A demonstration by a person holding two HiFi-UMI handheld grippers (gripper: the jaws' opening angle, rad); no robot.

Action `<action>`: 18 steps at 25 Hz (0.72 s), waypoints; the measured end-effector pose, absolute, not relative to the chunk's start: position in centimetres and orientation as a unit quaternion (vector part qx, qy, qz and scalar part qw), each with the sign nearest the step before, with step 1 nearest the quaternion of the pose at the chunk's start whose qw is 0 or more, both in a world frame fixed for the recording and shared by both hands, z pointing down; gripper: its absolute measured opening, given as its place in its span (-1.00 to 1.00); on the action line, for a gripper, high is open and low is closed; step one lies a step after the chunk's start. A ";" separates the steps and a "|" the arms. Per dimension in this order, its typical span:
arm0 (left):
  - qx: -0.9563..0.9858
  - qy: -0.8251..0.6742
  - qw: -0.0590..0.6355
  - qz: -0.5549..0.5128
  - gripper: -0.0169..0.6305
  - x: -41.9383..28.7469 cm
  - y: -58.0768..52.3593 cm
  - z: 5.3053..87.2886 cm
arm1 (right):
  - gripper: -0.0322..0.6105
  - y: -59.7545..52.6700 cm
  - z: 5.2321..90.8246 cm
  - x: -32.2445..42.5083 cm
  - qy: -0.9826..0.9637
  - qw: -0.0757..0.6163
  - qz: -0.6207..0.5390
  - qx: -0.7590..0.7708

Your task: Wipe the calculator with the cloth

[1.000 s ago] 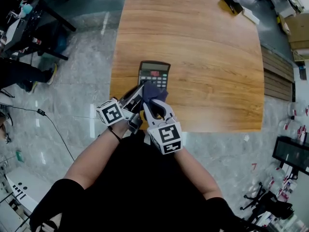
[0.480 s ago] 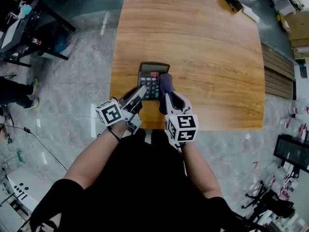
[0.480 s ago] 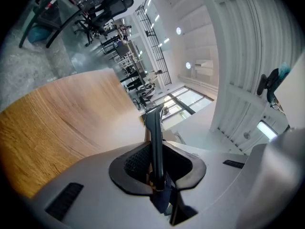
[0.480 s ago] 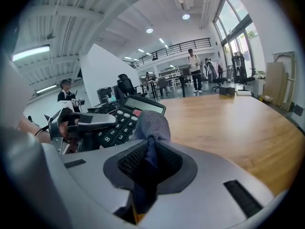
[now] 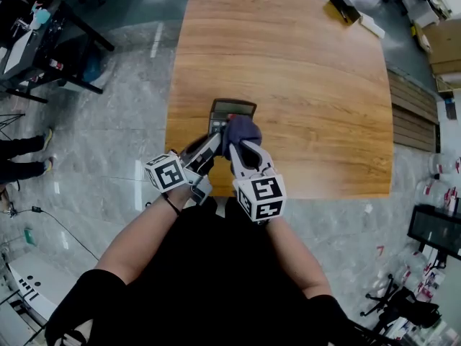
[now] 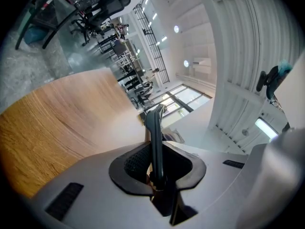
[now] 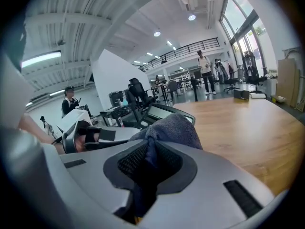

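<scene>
A dark calculator (image 5: 232, 109) lies near the front edge of the wooden table (image 5: 317, 99). My left gripper (image 5: 207, 150) is shut on the calculator's near left edge; in the left gripper view the calculator (image 6: 154, 137) stands edge-on between the jaws of that gripper (image 6: 155, 170). My right gripper (image 5: 241, 147) is shut on a blue-grey cloth (image 5: 241, 129), which rests bunched on the calculator's keys. In the right gripper view the cloth (image 7: 172, 128) bulges out of the right gripper (image 7: 149, 164), with the calculator's screen end (image 7: 164, 113) just behind it and the left gripper (image 7: 86, 133) at the left.
A small dark box (image 5: 343, 4) and a white item (image 5: 374, 24) sit at the table's far right corner. The table's near edge (image 5: 288, 192) runs just under the grippers. Black desks (image 5: 43, 42) stand on the marble floor at left.
The right gripper carried the cloth right across the calculator, then back left onto its keys. The left gripper has kept its hold and barely moved.
</scene>
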State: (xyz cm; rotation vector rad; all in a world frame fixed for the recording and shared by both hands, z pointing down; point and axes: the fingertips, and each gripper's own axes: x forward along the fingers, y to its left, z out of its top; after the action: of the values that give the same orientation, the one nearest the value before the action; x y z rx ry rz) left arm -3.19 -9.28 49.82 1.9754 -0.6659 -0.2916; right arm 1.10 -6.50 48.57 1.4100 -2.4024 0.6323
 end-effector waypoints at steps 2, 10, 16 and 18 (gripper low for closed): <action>0.821 -0.270 0.492 -0.109 -0.72 -2.8 -8.9 49.8 | -0.75 -6.5 47.4 0.1 -0.841 0.130 0.217 0.478; 0.819 -0.262 0.501 -0.100 -0.72 -2.4 -8.1 50.6 | -0.75 -7.0 44.6 -0.9 -0.853 0.101 0.197 0.472; 0.819 -0.265 0.495 -0.117 -0.72 -3.3 -8.8 49.8 | -0.75 -6.0 48.3 1.9 -0.829 0.134 0.220 0.497; 0.817 -0.273 0.492 -0.126 -0.72 -4.0 -9.6 49.3 | -0.75 -5.5 49.9 3.1 -0.816 0.141 0.237 0.507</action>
State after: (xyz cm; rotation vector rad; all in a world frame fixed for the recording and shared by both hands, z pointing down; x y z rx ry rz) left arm -3.97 -9.57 49.33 1.9827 -0.6636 -0.3058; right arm 3.11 -5.47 49.88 1.4647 -2.3567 0.6838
